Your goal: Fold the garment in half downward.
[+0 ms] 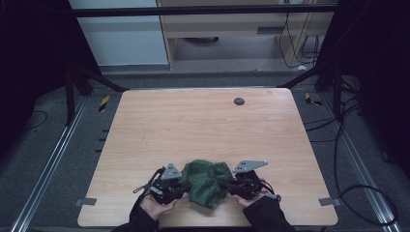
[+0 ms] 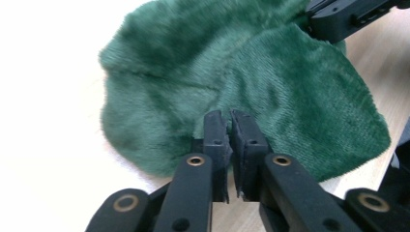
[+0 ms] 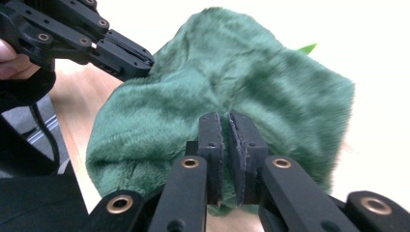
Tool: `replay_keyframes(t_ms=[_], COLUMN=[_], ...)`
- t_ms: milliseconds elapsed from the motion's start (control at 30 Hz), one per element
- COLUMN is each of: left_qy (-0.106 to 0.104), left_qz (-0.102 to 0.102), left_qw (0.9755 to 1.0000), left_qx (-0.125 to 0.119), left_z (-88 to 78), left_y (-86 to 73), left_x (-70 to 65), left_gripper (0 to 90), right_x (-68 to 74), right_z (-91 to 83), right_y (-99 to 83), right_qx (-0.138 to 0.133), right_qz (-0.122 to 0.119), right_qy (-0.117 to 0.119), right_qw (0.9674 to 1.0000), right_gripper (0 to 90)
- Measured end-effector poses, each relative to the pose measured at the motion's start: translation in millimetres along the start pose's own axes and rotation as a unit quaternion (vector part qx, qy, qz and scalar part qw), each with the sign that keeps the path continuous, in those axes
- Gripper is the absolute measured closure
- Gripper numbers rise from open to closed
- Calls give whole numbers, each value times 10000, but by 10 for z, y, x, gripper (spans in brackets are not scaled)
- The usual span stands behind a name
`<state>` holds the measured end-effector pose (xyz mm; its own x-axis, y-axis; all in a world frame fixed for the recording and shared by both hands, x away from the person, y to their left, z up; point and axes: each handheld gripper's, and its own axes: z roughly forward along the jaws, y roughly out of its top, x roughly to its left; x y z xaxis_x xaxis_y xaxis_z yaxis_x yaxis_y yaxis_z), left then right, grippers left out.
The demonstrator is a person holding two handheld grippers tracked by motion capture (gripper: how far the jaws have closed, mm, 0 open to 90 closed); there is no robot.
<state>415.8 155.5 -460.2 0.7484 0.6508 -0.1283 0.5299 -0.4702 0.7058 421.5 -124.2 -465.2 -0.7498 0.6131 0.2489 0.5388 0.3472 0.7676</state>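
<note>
A dark green plush cloth (image 1: 209, 181) sits bunched in a soft heap near my edge of the light wooden worktop (image 1: 203, 125), between my two hands. Its pile is short and fuzzy, with creases running across it. My left fingers (image 2: 215, 133) are pinched on one fold of its edge, and my right fingers (image 3: 211, 133) are pinched on another, so the cloth humps up between them.

Wood table (image 1: 203, 125), grey carpet (image 1: 53, 125), cables (image 1: 338, 145)
</note>
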Motion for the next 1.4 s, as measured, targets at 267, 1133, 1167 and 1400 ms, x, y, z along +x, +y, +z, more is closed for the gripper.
replay_keyframes(t_ms=[267, 1133, 1167, 1400], left_qy=[259, 1474, 1501, 1690], left_qz=[-211, -822, -855, -880], left_qw=[9991, 9852, 9845, 9811], left_qx=[-246, -300, -302, -339], left_z=[-162, -429, -436, -465], left_y=[4, -305, -319, -385], left_x=[152, 799, 823, 942], left_gripper=[797, 491, 484, 407], right_x=[-98, -625, -639, -785], right_z=[-136, -442, -446, -472], right_y=[28, -100, -109, -180], right_qx=[-207, -348, -340, -319], right_qz=[93, 640, 681, 744], right_qy=[-249, -1377, -1400, -1674], right_qw=[9994, 9878, 9872, 9826], right_gripper=[776, 486, 478, 410])
